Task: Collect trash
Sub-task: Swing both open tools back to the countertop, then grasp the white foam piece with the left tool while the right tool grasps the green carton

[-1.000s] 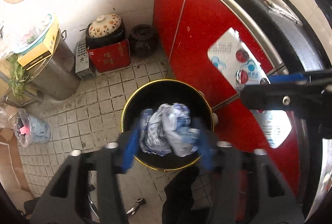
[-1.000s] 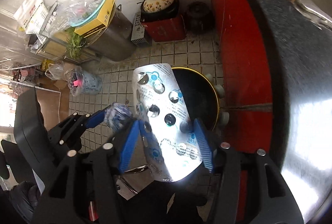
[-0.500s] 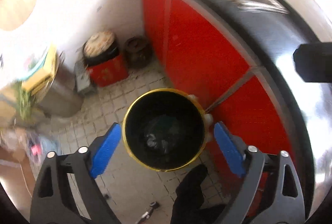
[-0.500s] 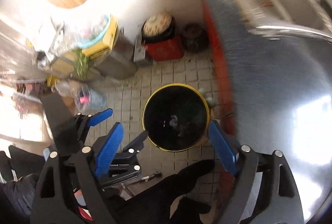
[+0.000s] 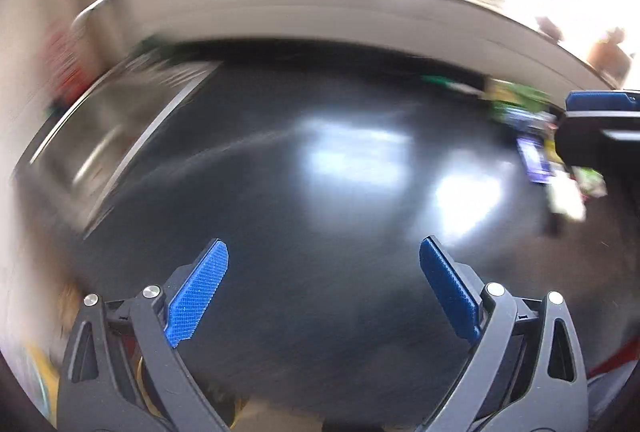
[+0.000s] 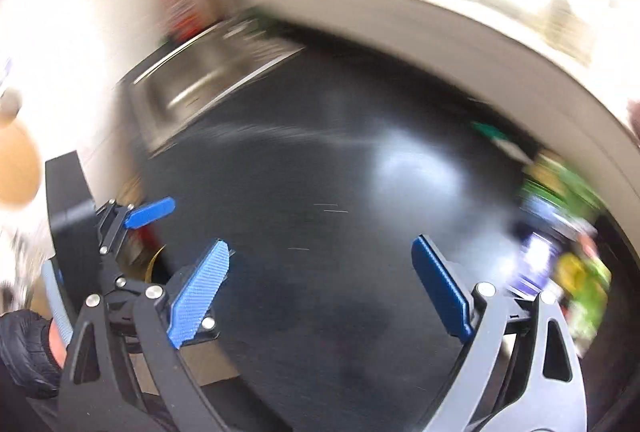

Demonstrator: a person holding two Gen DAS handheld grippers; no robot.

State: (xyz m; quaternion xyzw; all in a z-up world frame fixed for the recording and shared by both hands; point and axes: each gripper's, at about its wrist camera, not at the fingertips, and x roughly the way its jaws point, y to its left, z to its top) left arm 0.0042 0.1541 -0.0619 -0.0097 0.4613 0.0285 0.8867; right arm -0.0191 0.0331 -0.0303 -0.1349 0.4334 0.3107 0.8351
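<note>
Both views are blurred by motion. My left gripper is open and empty above the dark countertop. My right gripper is open and empty over the same countertop. A blurred heap of colourful wrappers lies at the right of the counter, and shows in the right wrist view to the right of my right gripper. The left gripper's blue fingertip shows at the left of the right wrist view. The right gripper's body shows at the right edge of the left wrist view.
A steel sink with a curved tap is set in the counter at the left; it also shows in the right wrist view. A pale wall and bright window run behind. A yellow bin rim peeks below the counter edge.
Both grippers dropped their trash into the black bin, opened, and swung up from the floor bin to face the countertop.
</note>
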